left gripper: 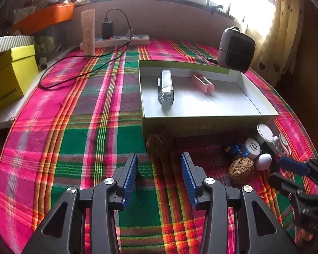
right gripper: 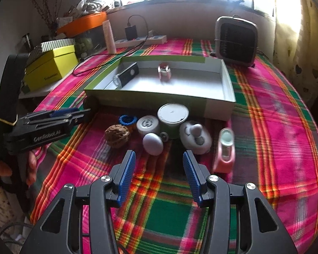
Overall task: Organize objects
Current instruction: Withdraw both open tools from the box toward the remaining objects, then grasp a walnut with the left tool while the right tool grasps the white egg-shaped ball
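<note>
A shallow green-sided box (left gripper: 203, 117) (right gripper: 150, 97) sits on the plaid cloth. It holds a black and silver device (left gripper: 165, 89) (right gripper: 126, 77) and a pink item (left gripper: 202, 82) (right gripper: 164, 72). In front of the box lie a walnut (right gripper: 117, 136) (left gripper: 241, 170), a white egg (right gripper: 152, 144) (left gripper: 263, 162), a blue cord (right gripper: 127, 120), a small white jar (right gripper: 148, 124), a larger round tin (right gripper: 173, 116), a white earbud case (right gripper: 195, 137) and a pink tape dispenser (right gripper: 225, 154). My left gripper (left gripper: 159, 175) is open and empty. My right gripper (right gripper: 159, 175) is open and empty just before the egg.
A small heater (right gripper: 236, 42) (left gripper: 236, 49) stands behind the box. A power strip with charger (left gripper: 116, 39), a tube (left gripper: 88, 31) and a yellow box (left gripper: 10, 78) sit at the back left. The left gripper also shows in the right wrist view (right gripper: 53, 120).
</note>
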A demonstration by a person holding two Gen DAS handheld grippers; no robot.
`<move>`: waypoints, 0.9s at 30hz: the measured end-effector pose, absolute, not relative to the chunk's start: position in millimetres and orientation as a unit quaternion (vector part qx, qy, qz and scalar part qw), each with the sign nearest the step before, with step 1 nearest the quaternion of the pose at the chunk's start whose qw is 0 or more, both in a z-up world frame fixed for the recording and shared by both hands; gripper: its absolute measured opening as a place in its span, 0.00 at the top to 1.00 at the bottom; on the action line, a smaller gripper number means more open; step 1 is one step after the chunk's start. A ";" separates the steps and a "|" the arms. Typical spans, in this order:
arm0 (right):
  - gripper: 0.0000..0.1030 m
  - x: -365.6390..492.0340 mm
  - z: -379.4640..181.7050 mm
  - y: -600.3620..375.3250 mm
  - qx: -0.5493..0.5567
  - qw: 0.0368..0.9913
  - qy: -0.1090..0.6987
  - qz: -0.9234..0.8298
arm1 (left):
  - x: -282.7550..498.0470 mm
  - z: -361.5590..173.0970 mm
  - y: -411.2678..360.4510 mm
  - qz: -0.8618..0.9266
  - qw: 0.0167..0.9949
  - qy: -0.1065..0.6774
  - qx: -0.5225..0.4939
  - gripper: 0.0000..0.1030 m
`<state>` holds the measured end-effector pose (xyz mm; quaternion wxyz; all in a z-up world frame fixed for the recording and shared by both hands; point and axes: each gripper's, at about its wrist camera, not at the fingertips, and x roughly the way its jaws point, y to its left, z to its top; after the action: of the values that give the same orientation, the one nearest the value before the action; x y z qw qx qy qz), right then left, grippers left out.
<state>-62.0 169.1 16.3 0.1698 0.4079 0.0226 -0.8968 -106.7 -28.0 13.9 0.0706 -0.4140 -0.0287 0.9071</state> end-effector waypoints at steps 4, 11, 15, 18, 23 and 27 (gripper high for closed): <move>0.53 -66.4 14.9 165.1 0.411 0.176 0.025 -0.894 | -112.4 14.4 -27.4 0.908 0.070 -0.028 -0.413 0.61; 0.53 -76.8 12.2 162.7 0.417 0.174 0.026 -0.892 | -121.5 11.8 -26.5 0.904 0.071 -0.028 -0.421 0.61; 0.53 -81.4 9.3 160.4 0.424 0.171 0.032 -0.889 | -125.5 11.3 -26.9 0.903 0.068 -0.030 -0.424 0.61; 0.53 -82.4 9.2 158.4 0.424 0.173 0.035 -0.888 | -127.6 10.7 -26.5 0.903 0.064 -0.029 -0.424 0.61; 0.54 -83.7 9.3 157.7 0.424 0.173 0.036 -0.888 | -129.2 10.7 -25.2 0.903 0.061 -0.028 -0.424 0.61; 0.60 -84.6 9.3 158.1 0.424 0.169 0.039 -0.889 | -129.4 10.9 -25.7 0.903 0.061 -0.029 -0.424 0.61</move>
<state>-84.6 158.1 9.3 0.1694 0.4238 0.0386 -0.8889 -129.4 -25.7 10.9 0.0608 -0.4243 -0.0288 0.9030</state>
